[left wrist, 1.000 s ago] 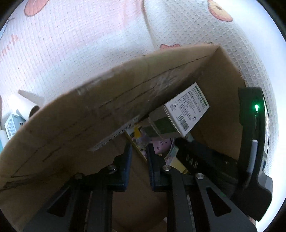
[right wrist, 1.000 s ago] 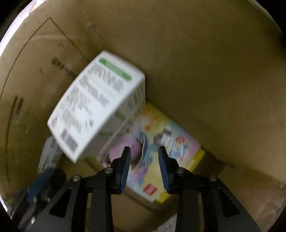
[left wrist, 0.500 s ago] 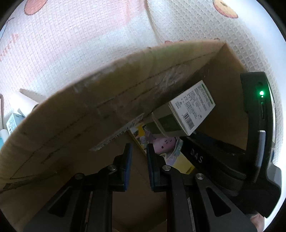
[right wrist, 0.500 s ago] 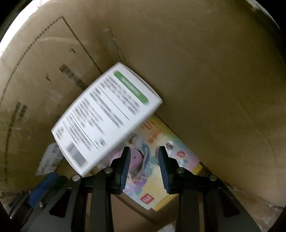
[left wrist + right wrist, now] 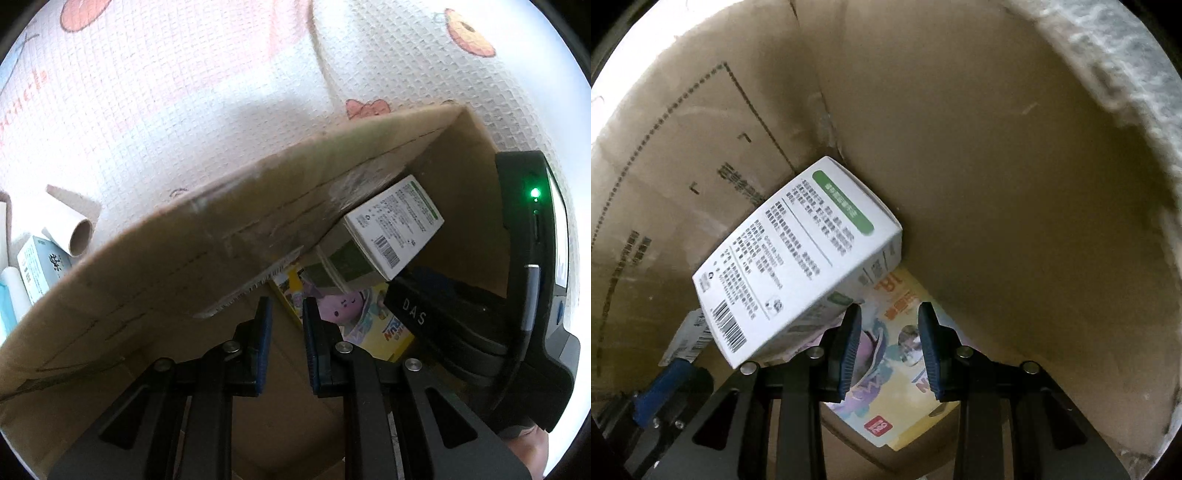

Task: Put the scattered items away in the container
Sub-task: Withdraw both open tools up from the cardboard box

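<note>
Cardboard tube (image 5: 75, 236) outside the carton (image 5: 177, 266), left view only; both tongs (image 5: 287, 325) (image 5: 888, 345) apart, empty.

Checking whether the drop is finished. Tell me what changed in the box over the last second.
The white carton tipped over and settled, leaning into the cardboard box corner with one end on the colourful flat pack. In the right view it slid from blurred mid-fall to sharp and resting. Nothing was gripped or released: the right tongs and left tongs stayed narrowly parted and empty. The flat pack stayed put.
</note>
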`<control>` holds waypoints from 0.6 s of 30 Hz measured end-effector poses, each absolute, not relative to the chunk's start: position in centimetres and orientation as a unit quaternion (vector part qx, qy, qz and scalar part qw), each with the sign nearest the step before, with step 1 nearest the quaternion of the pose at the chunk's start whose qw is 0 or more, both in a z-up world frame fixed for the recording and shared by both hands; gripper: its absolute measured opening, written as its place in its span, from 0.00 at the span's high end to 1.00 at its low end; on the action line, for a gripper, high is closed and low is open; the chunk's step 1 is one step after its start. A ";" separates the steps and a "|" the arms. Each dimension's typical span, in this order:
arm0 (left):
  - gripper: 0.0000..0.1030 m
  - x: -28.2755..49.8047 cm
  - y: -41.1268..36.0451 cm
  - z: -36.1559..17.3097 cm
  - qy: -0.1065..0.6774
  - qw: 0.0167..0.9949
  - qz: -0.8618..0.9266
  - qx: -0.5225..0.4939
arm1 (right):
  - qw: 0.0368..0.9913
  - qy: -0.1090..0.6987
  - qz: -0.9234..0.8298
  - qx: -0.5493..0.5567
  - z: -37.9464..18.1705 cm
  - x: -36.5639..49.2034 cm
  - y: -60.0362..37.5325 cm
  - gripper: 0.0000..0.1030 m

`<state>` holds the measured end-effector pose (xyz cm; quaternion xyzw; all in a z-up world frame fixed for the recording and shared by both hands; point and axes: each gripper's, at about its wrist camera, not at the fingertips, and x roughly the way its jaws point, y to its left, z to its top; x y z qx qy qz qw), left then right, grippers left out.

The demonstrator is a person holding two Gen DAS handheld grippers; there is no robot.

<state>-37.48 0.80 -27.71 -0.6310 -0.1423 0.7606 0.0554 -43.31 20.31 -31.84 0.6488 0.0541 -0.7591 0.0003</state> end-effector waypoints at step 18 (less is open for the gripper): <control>0.83 -39.3 1.6 -28.2 -0.107 0.059 0.765 -0.633 | 0.046 -0.002 -0.765 0.642 -25.2 -39.5 25.1 0.63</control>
